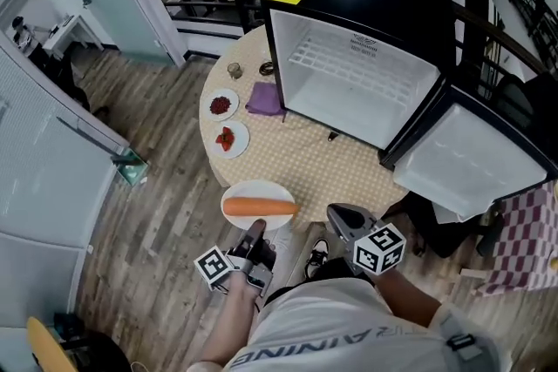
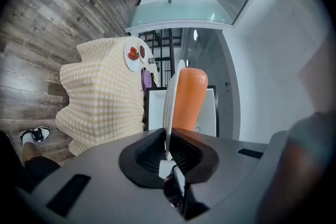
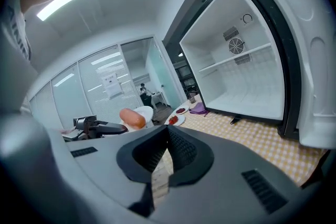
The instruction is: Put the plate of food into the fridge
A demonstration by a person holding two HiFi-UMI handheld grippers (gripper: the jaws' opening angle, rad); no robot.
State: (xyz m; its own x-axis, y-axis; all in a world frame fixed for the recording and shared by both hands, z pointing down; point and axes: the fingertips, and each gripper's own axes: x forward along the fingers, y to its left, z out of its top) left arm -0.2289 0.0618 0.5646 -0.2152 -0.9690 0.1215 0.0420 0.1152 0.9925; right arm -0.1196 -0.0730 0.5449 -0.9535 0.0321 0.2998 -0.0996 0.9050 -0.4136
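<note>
A white plate (image 1: 261, 190) carrying a long orange piece of food (image 1: 259, 206) hovers at the near edge of the round checked table (image 1: 305, 161). My left gripper (image 1: 255, 233) is shut on the plate's near rim. In the left gripper view the plate (image 2: 169, 107) stands edge-on between the jaws, with the food (image 2: 188, 97) to its right. A black fridge (image 1: 349, 74) stands open on the table with its white inside bare and its door (image 1: 475, 157) swung out to the right. My right gripper (image 1: 336, 213) is shut on nothing, just right of the plate.
Two small plates of red food (image 1: 221, 104) (image 1: 228, 138), a purple cloth (image 1: 264, 98) and a small glass (image 1: 234, 70) lie on the table left of the fridge. A chair with a checked cloth (image 1: 523, 240) stands at the right. Glass partitions (image 1: 52, 170) run along the left.
</note>
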